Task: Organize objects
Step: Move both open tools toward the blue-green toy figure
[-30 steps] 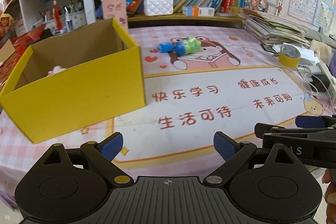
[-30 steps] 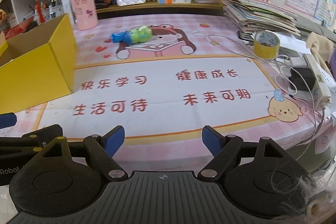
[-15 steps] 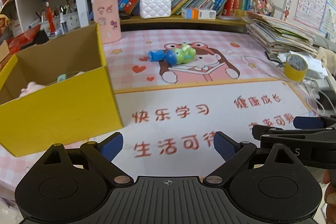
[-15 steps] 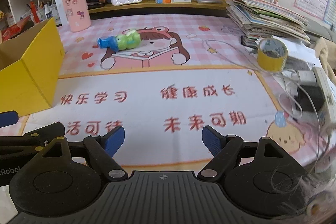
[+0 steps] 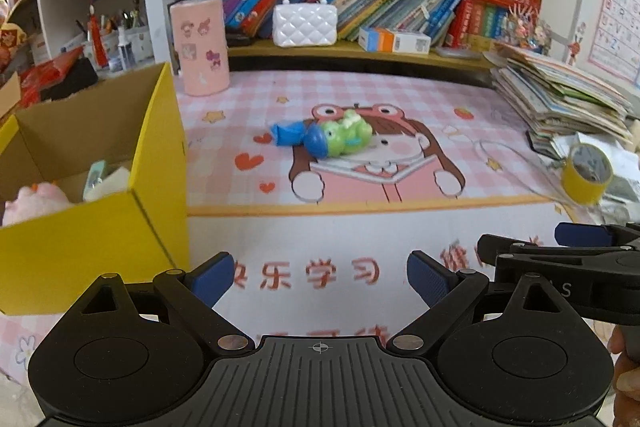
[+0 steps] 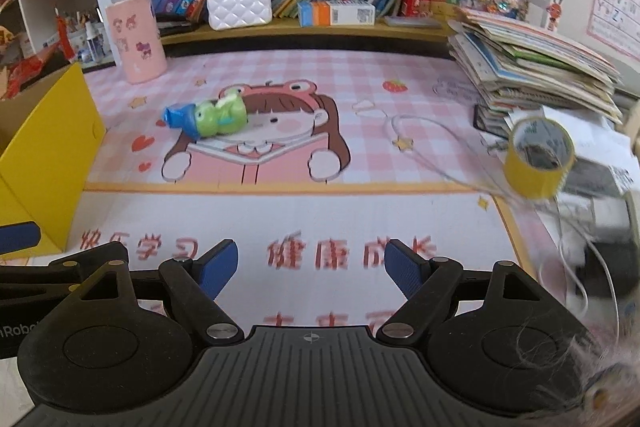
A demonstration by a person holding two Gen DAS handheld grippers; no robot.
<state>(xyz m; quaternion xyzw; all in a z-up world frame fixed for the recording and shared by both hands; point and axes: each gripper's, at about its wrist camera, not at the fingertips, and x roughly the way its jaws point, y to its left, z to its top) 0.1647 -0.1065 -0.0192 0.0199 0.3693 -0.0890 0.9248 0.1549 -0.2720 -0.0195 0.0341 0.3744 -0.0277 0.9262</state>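
A green and blue toy [image 5: 326, 138] [image 6: 212, 118] lies on its side on the pink cartoon mat, well beyond both grippers. My left gripper [image 5: 320, 277] is open with nothing between its blue pads, hovering over the mat's white lettered band. Beside it, my right gripper [image 6: 312, 265] is open and empty too. The yellow cardboard box [image 5: 100, 239] [image 6: 44, 155] stands at the left; inside it lie a pink plush [image 5: 34, 201] and a small pale item [image 5: 96, 179].
A yellow tape roll [image 6: 538, 157] and white cables [image 6: 436, 155] lie at the right, by a stack of books [image 6: 536, 67]. A pink cylinder [image 5: 200, 45] stands at the back left. A white quilted purse [image 5: 305, 23] sits on the bookshelf.
Both grippers have travelled forward and to the right over the mat. The toy appears larger and closer, and the yellow box has slid toward the left edge. Both stay open.
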